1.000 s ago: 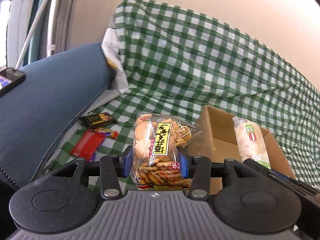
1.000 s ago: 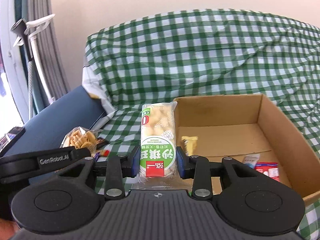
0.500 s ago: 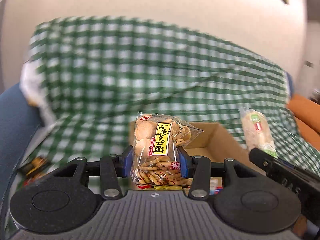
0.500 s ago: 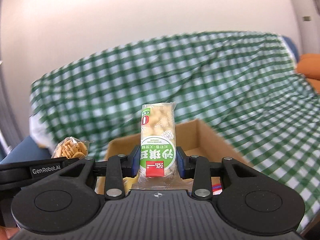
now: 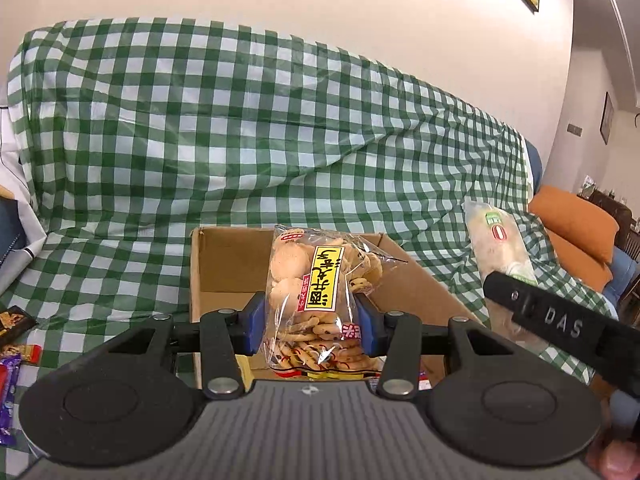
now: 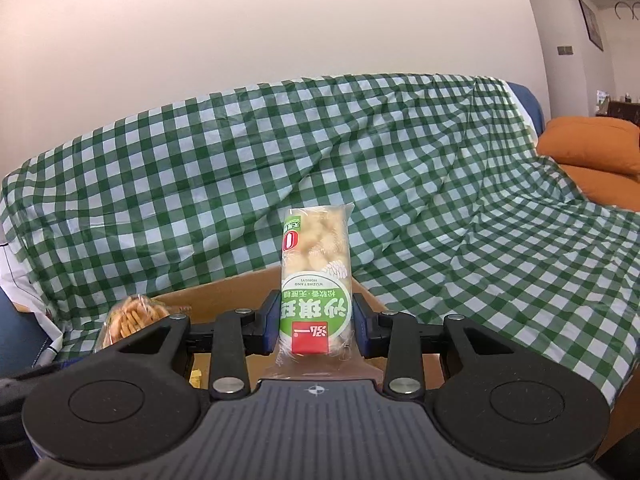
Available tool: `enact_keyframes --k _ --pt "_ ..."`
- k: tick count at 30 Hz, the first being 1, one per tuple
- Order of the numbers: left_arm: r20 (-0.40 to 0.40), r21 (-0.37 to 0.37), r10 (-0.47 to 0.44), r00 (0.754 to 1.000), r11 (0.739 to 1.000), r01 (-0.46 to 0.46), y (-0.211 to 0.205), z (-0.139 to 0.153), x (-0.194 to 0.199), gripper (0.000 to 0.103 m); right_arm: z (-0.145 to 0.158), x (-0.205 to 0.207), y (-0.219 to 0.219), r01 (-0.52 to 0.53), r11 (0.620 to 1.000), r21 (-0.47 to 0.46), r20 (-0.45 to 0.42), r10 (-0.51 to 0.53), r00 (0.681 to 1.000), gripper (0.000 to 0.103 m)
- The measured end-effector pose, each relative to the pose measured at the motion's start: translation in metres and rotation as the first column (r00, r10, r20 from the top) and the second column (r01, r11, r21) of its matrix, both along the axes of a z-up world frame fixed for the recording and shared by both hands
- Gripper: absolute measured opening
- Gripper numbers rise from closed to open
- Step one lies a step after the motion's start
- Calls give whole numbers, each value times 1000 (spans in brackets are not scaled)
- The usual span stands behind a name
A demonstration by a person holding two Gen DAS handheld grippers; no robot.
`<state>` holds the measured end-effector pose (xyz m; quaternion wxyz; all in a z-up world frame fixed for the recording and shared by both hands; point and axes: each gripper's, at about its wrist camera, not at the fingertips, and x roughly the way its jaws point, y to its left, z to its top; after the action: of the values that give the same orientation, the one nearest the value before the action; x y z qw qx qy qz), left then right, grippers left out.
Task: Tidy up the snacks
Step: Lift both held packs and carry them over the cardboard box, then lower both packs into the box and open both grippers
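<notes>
Green-and-white checked cloth (image 5: 224, 128) covers the sofa behind an open cardboard box (image 5: 208, 264), and above the box the left gripper (image 5: 310, 322) squeezes a clear bag of cookies (image 5: 320, 300) while the right gripper (image 6: 316, 320) squeezes a green-labelled snack pack (image 6: 316, 280) upright.

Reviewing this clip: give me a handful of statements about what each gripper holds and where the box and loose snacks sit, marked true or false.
1. The left gripper is clamped on a clear bag of biscuits. True.
2. The right gripper is empty. False: it grips a green-labelled snack pack.
3. The cardboard box sits on the green checked cloth. True.
4. The box's flaps are closed. False: it is open at the top.
5. Loose wrapped snacks lie on the cloth left of the box. True.
</notes>
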<state>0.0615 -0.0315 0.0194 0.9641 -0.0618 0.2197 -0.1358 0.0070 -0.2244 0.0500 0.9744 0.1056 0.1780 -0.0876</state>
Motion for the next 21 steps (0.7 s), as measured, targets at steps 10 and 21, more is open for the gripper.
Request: enact_keyframes --k 10,21 --pt "-15 -54 8 1000 999 -9 6 6 12 50 0 -4 11 26 998 -56 70 -22 997 38" --pt "-22 -86 26 999 996 -28 12 9 16 50 -9 -1 16 36 996 -82 59 -32 998 38"
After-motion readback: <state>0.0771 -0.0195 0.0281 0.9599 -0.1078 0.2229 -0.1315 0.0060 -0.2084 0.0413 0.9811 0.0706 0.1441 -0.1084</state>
